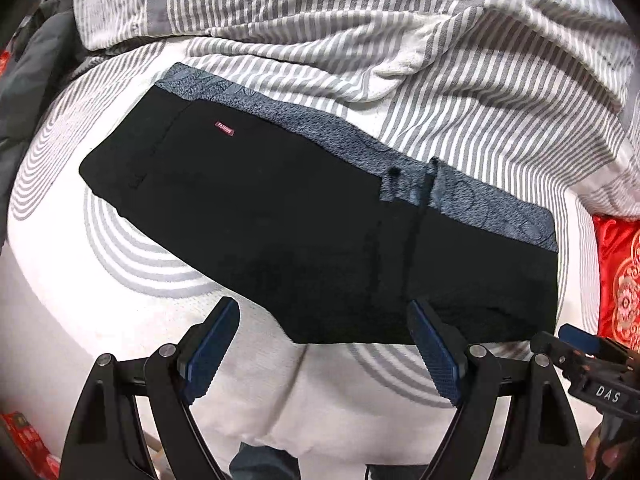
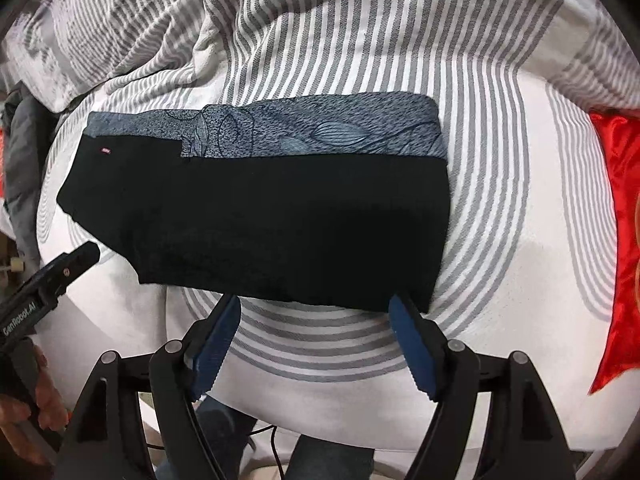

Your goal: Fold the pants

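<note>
The black pants [image 1: 280, 220] lie folded flat on the bed, with a blue-grey patterned band [image 1: 304, 120] along their far edge and a small red label [image 1: 224, 129]. They also show in the right wrist view [image 2: 260, 220]. My left gripper [image 1: 324, 312] is open and empty, hovering at the pants' near edge. My right gripper [image 2: 314, 306] is open and empty, at the near edge toward the pants' right end. The right gripper shows at the lower right of the left wrist view [image 1: 580, 340]. The left gripper shows at the left of the right wrist view [image 2: 76, 258].
The bed sheet [image 2: 500, 220] is white with grey curved stripes. A rumpled striped duvet [image 1: 320, 12] is heaped behind the pants. A red cushion [image 2: 616, 240] lies at the right. Dark grey clothing [image 1: 36, 72] lies at the far left.
</note>
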Motion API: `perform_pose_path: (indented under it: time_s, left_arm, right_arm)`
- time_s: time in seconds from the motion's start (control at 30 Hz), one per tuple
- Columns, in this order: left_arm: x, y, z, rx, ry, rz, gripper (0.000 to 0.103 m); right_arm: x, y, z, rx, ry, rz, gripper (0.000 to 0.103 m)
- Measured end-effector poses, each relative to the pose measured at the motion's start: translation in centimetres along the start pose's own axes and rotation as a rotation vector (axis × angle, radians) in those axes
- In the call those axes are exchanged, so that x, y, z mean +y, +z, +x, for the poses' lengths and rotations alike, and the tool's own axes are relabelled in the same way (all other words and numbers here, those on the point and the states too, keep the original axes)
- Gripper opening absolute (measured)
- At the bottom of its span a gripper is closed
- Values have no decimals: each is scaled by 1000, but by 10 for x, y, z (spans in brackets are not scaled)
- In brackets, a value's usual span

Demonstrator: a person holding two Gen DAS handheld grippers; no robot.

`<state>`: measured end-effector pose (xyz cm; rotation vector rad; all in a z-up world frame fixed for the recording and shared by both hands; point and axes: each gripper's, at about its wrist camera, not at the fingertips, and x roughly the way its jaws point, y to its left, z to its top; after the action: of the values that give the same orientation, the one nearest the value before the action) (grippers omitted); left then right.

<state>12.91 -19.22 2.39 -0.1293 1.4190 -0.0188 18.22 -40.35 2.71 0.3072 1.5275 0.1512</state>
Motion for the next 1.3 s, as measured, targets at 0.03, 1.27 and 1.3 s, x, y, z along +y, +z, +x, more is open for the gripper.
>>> perform_pose_path:
  time_s: [0.03,1.27,1.3]
  left_arm:
    - [6,1,3,8,-7,9,87]
    - [282,77,61,-171,-335,-425,87]
    - [282,78,63,-168,-338,-425,86]
  right_arm:
    - [7,-2,2,-3,-4,19,80]
    - [237,45,81,36,-28,-246,80]
    - [239,46,80,34,-27,-247,80]
